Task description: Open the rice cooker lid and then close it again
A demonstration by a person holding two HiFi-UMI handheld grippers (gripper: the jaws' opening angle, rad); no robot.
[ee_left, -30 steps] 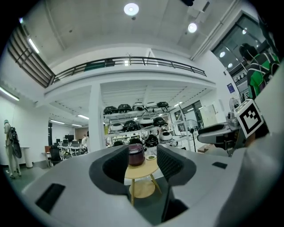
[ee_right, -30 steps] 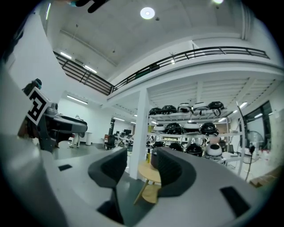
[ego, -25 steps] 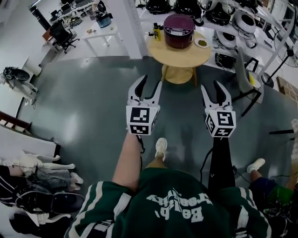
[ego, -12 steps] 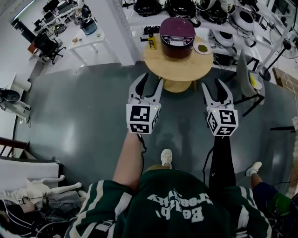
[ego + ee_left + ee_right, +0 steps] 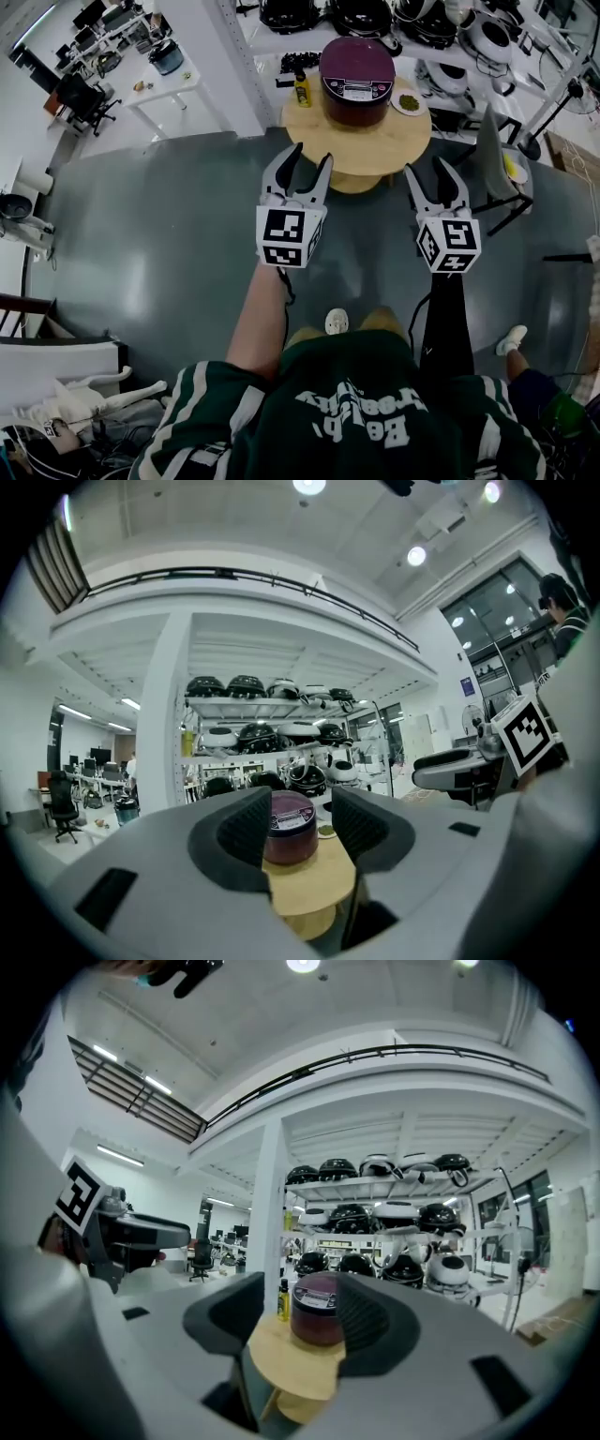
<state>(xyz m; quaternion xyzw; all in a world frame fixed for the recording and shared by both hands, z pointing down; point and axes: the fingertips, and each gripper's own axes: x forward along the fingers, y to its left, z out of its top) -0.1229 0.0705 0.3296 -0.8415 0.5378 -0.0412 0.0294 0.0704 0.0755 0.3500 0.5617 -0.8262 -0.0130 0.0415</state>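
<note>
Left gripper: jaws apart, nothing between the pads. It is held level and aimed ahead over the grey floor. Right gripper: jaws opening, also empty, held level beside the left one with a gap between the two.

Rice cooker: maroon, round, lid down. It stands upright on the far part of a round wooden desk, its control panel facing me. It is ahead of both grippers and well apart from them, with neither touching it. In the head view the left gripper's tips overlap the desk's near edge, and the right gripper's tips sit just off that edge, to its right.

Left gripper view: the cooker shows through the gap between the jaws, a little left of centre and far off, with desk top in front of it. Right gripper view: the cooker sits in the gap toward the right jaw, again distant.

Also on the desk: a yellow bottle just left of the cooker and a small dish with something green just right of it. Behind the desk, a white shelf carries dark rounded appliances.
</note>
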